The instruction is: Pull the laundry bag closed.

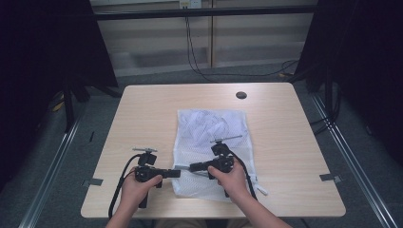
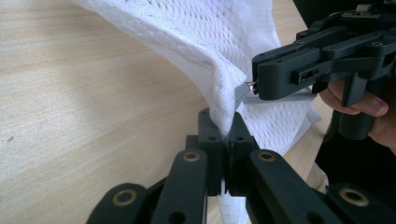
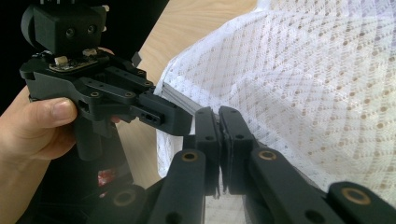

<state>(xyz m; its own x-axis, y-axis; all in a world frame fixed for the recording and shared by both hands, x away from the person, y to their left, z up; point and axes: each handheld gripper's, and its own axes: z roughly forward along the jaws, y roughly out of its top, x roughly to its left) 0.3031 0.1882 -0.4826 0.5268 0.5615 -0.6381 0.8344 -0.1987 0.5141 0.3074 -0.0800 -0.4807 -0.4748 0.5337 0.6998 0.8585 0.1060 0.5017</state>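
Two hand-held tools pinch the near left edge of a white mesh laundry bag on a pale wood worktop.

Nearest, the left tool (image 2: 223,135) has its jaws closed on a fold of the white mesh laundry bag (image 1: 211,142); the right tool (image 3: 219,122) is clamped on the same edge just beside it, apparently at the zip end. The grips look set; opening or closing the bag seems yet to come. The bag lies flat mid-worktop (image 1: 142,114), with something pale inside. Farther off sit a dark round grommet (image 1: 241,95), grey carpet, black curtains and a trailing wall cable (image 1: 195,61).
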